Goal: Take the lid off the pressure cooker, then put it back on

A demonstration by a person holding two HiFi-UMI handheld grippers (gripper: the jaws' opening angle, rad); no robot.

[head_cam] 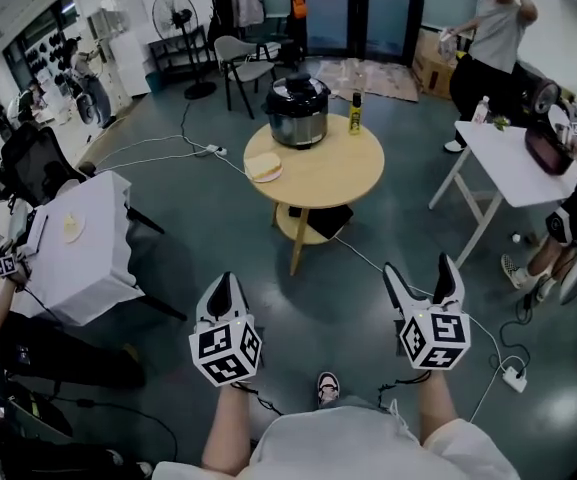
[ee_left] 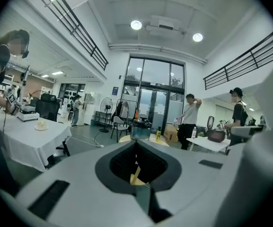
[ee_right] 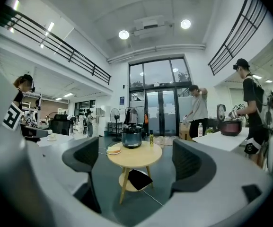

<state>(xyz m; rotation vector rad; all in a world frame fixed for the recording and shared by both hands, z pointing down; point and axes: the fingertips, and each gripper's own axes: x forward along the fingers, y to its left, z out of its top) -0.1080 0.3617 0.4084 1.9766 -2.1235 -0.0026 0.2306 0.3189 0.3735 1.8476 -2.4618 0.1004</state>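
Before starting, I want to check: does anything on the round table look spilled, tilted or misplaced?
Nothing spilled or tilted. The pressure cooker stands upright, lid on. Only the plate sits near the table rim.

1 pressure cooker [head_cam: 298,111], 1 bottle [head_cam: 355,114], 1 round table [head_cam: 330,170], 2 grippers [head_cam: 225,286] [head_cam: 420,273].

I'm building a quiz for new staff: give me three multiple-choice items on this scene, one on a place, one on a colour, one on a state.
1. The pressure cooker stands: A on the floor; B on the round table; C on a chair.
2. The bottle beside it is: A yellow; B red; C blue.
3. The right tongs are: A shut on the bottle; B open, empty; C shut, empty.
Key: B, it sits on the tabletop; A, its body is yellow; B, the jaws stand apart with nothing between.
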